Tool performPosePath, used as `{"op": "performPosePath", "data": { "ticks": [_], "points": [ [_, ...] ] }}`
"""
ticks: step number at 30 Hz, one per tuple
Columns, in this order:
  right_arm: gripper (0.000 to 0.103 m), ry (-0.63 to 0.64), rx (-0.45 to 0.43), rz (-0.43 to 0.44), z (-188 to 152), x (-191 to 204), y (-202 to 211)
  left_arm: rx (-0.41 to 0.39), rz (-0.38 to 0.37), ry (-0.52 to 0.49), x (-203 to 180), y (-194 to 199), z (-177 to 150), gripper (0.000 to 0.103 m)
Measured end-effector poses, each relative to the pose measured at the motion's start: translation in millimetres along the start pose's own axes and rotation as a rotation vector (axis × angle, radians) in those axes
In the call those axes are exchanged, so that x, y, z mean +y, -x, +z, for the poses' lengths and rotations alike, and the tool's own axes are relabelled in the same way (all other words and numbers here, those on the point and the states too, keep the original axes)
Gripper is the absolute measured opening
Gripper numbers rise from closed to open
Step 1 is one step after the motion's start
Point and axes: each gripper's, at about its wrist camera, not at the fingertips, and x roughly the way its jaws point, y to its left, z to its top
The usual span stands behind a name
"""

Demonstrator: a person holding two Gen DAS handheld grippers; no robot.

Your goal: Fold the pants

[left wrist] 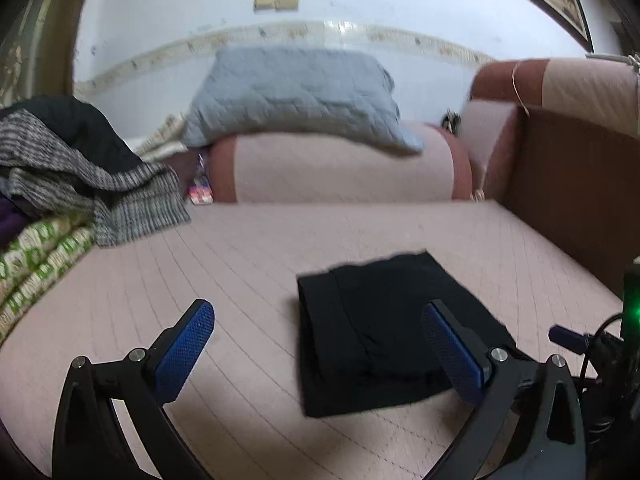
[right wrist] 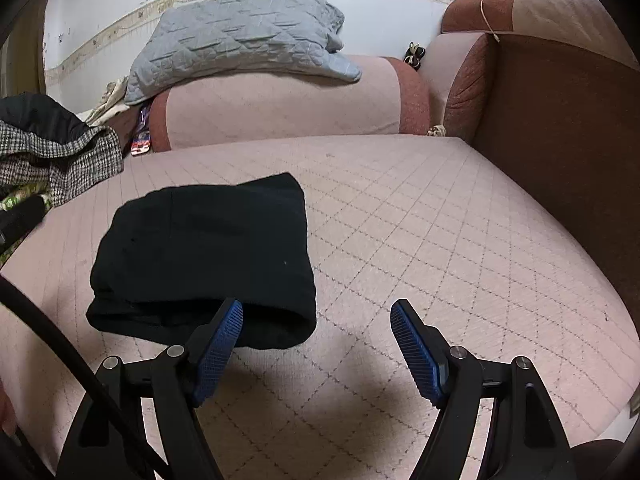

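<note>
Far left: heap of clothes (left wrist: 76, 168), checked grey cloth over a black garment, on the edge of the sofa seat (right wrist: 440, 220). Not part of the job.

Left tongs (left wrist: 318, 334): spread wide, nothing between the blue pads, hovering over bare pink quilting with the bundle just past the right-hand pad.

Centre: black pants (right wrist: 204, 252) lie on the seat as a compact rectangle, layers stacked, rounded fold edge toward the tongs. Looks close to finished.

Right tongs (right wrist: 316, 330): also spread and empty, left pad just at the bundle's near right corner; cannot tell whether it touches.

Judgement: what is left is tidying. Best done by pressing lightly along the near fold to flatten it and squaring the corners, without pinching a single layer, which could drag the stack open.

Behind: grey quilted pad (right wrist: 240, 36) draped on the bolster (right wrist: 280, 112); brown armrest (right wrist: 560, 140) at right.
</note>
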Motion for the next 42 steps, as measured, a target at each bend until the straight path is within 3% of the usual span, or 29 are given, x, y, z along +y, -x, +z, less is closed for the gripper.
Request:
{"op": "performPosePath", "data": {
  "ticks": [13,36,42],
  "points": [
    [0.081,0.036,0.023,0.001,-6.4,9.5,-12.9,0.193,-0.025,0.113,9.2,-35.5,-19.1,0.103],
    [0.081,0.073,0.045,-0.004,-14.7,18.3,-18.5,0.248,0.002,0.117,17.2,-43.4,-23.3,0.103],
    [0.081,0.075,0.039,-0.004,-15.4,19.1,-17.6,0.283,0.045,0.174,37.0,-53.0,-25.4,0.103]
  ]
}}
